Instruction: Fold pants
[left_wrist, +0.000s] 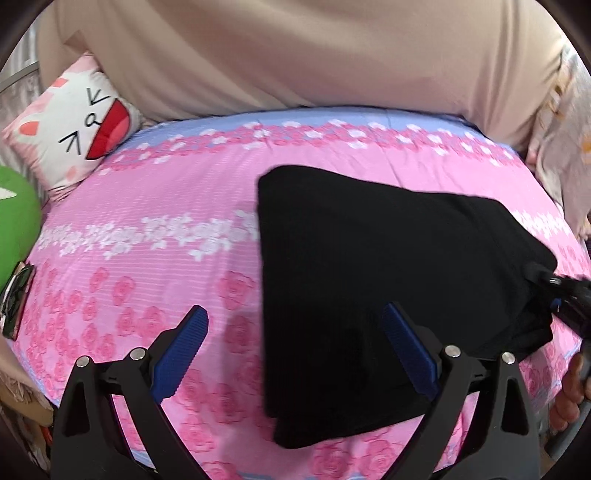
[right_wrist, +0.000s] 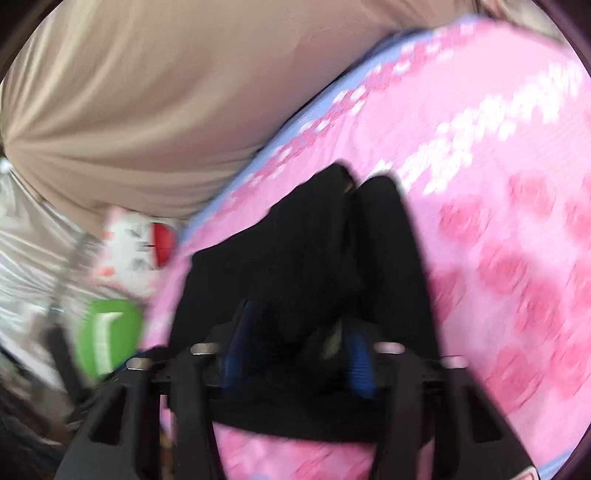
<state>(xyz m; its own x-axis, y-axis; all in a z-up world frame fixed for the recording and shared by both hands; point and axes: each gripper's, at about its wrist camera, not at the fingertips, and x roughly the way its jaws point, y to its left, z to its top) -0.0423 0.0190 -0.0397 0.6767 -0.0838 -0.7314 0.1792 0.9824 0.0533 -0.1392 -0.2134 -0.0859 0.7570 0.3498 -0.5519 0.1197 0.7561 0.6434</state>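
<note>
The black pants (left_wrist: 388, 288) lie folded into a compact bundle on the pink flowered bedspread (left_wrist: 147, 258). My left gripper (left_wrist: 295, 325) is open, hovering over the bundle's left edge, with one blue finger on each side of that edge. My right gripper (left_wrist: 554, 288) enters from the right edge of the left wrist view at the bundle's right side. In the blurred right wrist view my right gripper (right_wrist: 295, 343) has black pants fabric (right_wrist: 306, 266) bunched between its blue pads (right_wrist: 360, 365).
A white cat-face cushion (left_wrist: 74, 122) and a green plush (left_wrist: 14, 221) lie at the bed's left. A dark phone-like object (left_wrist: 16, 299) rests on the left edge. A person in beige (left_wrist: 295, 55) stands behind the bed.
</note>
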